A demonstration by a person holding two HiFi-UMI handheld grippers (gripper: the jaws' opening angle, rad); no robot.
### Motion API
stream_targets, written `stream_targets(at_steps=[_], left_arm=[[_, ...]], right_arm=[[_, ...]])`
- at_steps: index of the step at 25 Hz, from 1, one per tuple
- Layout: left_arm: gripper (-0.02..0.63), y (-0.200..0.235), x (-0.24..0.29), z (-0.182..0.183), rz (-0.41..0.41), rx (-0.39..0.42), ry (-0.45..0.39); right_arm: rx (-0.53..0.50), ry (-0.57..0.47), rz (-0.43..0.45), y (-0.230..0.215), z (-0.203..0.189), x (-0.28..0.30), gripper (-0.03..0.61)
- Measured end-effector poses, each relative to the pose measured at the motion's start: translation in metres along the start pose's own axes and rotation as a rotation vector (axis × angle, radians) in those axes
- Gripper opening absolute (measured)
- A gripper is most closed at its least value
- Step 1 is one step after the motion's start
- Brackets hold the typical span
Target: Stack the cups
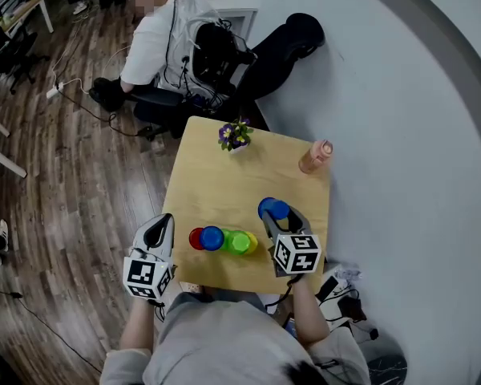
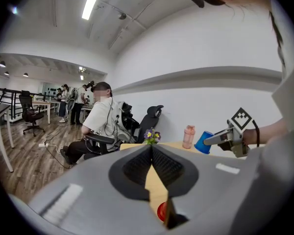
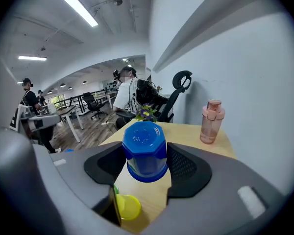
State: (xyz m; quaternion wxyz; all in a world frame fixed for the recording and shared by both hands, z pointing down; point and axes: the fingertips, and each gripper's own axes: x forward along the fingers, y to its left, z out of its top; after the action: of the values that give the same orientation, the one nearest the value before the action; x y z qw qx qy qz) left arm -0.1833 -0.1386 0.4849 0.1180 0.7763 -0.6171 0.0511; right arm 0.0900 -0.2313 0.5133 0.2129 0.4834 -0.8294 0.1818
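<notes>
Blue cup (image 3: 145,151) inverted in R tongs (image 3: 146,163); row of cups (image 1: 223,240) (red, blue, green, yellow) side by side.

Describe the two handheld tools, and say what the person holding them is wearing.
The left tool and the right tool both have pale grey, rounded bodies with black ribbed pads on the inner faces. Each carries a white cube printed with black square markers. The person wears a grey short-sleeved top.

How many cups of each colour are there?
Red cup: 1
Blue cup: 2, the other held up
Green cup: 1
Yellow cup: 1
Total: 5
</notes>
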Motion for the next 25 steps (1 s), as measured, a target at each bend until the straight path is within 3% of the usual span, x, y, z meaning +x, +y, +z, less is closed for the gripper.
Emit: stream_targets(at_steps=[8, 14, 25], left_arm=[[0.058, -0.025, -0.016, 0.007, -0.114, 0.025, -0.035], [0.058, -0.04, -0.028, 0.007, -0.173, 0.032, -0.049], [0.058, -0.042, -0.06, -0.002, -0.179, 0.037, -0.056]], right_arm=[[0.012, -0.071, 0.016, 0.053, 0.007, -0.066, 0.258], [0.014, -0.08, 0.03, 0.082, -0.001, -0.085, 0.258], [-0.025, -0.048, 0.058, 0.129, -0.018, -0.076, 0.258]])
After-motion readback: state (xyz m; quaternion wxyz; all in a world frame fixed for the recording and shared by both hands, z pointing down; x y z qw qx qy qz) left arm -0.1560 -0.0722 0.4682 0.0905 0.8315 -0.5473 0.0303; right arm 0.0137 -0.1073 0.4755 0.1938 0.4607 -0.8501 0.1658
